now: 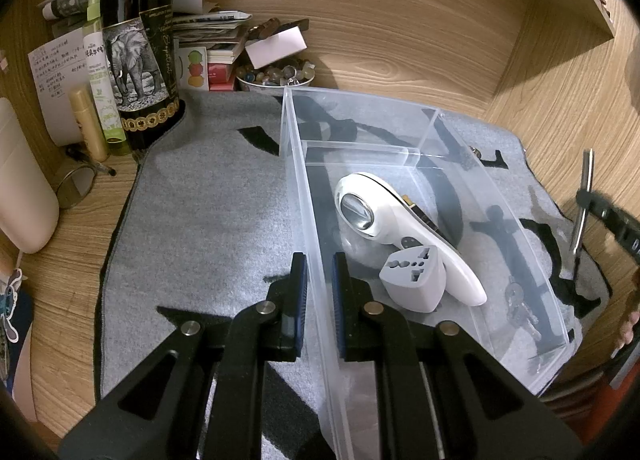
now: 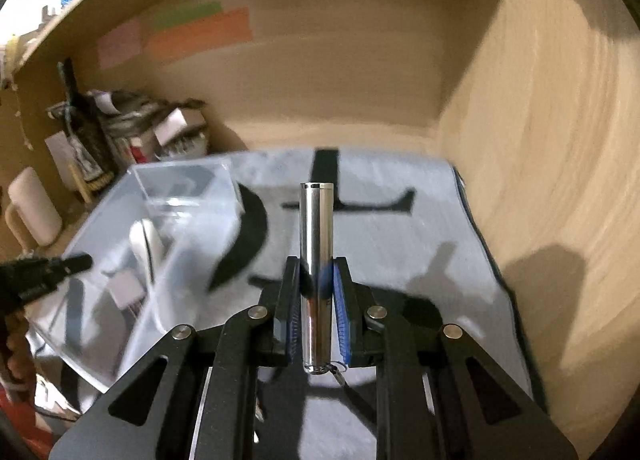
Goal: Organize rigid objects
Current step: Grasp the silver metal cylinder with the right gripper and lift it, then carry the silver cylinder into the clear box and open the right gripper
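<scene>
A clear plastic box (image 1: 516, 228) with a divider stands on the grey mat. Inside it lie a white handheld device (image 1: 380, 212) with a round lens, a grey travel adapter (image 1: 416, 280) and keys (image 1: 520, 308). My left gripper (image 1: 319, 264) is shut on the box's near left wall. My right gripper (image 2: 316, 272) is shut on a shiny metal cylinder (image 2: 316, 244), held upright above the mat, to the right of the box (image 2: 120, 268). The cylinder (image 1: 582, 204) shows at the right edge of the left wrist view, just outside the box.
A dark wine bottle (image 1: 138, 44), tubes, papers, a bowl of beads (image 1: 276, 74) and a small mirror (image 1: 76, 186) crowd the desk's back left. Wooden walls (image 2: 540, 140) close in behind and on the right. The grey mat (image 1: 208, 220) has black markings.
</scene>
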Available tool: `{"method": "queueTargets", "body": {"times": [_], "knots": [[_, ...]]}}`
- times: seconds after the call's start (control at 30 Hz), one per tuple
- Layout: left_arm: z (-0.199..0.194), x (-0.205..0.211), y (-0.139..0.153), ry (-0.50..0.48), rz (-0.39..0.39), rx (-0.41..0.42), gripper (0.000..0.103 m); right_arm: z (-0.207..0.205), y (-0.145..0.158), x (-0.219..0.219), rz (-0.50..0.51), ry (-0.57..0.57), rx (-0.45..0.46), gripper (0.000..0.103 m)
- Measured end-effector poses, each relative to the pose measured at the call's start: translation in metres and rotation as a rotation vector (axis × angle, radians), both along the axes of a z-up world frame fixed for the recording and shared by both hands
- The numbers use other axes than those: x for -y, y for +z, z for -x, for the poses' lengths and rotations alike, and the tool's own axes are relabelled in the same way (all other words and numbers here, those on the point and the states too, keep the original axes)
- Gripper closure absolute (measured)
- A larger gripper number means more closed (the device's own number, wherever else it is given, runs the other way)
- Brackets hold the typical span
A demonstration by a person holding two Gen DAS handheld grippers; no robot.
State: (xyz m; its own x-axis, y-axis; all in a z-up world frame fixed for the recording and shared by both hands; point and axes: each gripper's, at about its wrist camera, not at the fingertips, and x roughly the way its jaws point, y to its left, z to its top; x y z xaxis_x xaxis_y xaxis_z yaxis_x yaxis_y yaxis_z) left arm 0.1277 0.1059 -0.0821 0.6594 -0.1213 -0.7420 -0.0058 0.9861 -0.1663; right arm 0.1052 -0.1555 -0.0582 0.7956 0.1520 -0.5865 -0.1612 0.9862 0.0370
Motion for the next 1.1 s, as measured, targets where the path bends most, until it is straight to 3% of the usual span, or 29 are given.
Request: {"method": "queueTargets", "body": {"times": [0.6,0.77,1.1], "knots": [[0.001,0.001,0.0,0.0,-0.002,0.001,0.091,-0.004,0.046,-0.079,-0.035,0.259,0.149,0.089],[0.0,0.0,0.0,0.001,-0.001,0.001,0.091,-0.011,0.042,-0.099,-0.018,0.32,0.127,0.089],[0.0,0.002,-0.001,0.0,0.001,0.002,0.091,-0.047,0.003,-0.131,0.078,0.364,-0.033,0.089]]}}
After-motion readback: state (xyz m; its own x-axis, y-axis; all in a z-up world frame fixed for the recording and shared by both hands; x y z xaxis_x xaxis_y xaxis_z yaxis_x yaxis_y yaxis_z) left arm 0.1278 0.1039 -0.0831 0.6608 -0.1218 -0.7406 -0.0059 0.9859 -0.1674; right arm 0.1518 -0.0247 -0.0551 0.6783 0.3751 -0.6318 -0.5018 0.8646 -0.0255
